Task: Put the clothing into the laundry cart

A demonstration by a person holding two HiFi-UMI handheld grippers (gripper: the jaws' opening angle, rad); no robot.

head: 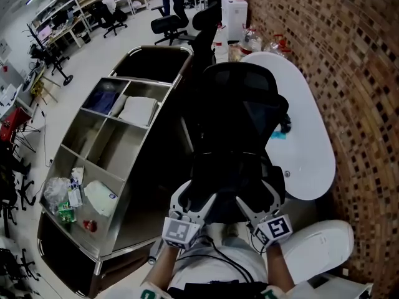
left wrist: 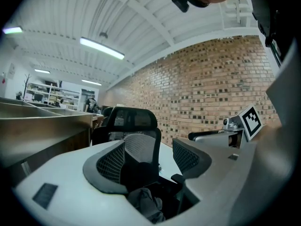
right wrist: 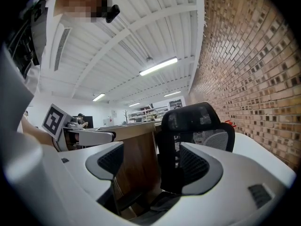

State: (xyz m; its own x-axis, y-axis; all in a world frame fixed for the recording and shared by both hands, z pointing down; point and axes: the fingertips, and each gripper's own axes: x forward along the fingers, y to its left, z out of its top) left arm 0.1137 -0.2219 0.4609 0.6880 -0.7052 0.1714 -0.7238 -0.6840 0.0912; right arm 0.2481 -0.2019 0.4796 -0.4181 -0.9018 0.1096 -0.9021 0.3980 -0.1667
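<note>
The person stands behind a black office chair (head: 240,98) and holds both grippers low and close together, pointing at its seat. The left gripper (head: 194,198) has its jaws spread. In its own view, a crumpled grey-dark fold of clothing (left wrist: 148,205) lies low between them, and neither pad presses on it. The right gripper (head: 257,198) also has its jaws apart, with nothing pinched. Through the gap its view shows only the chair back and a dark surface below, which could be seat or cloth.

The clothing appears to sit bunched on the chair seat, straight ahead of the grippers and a little beneath them. It blends into the black chair in the head view, so its full extent and long axis cannot be made out. The left gripper looks the better lined up with it.

The laundry cart (head: 144,81), a steel frame with open compartments and dark bins at either end, stands just beside the chair on the person's left. The carry will likely need a lift and a swing leftward, the left gripper being on the cart's side.
</note>
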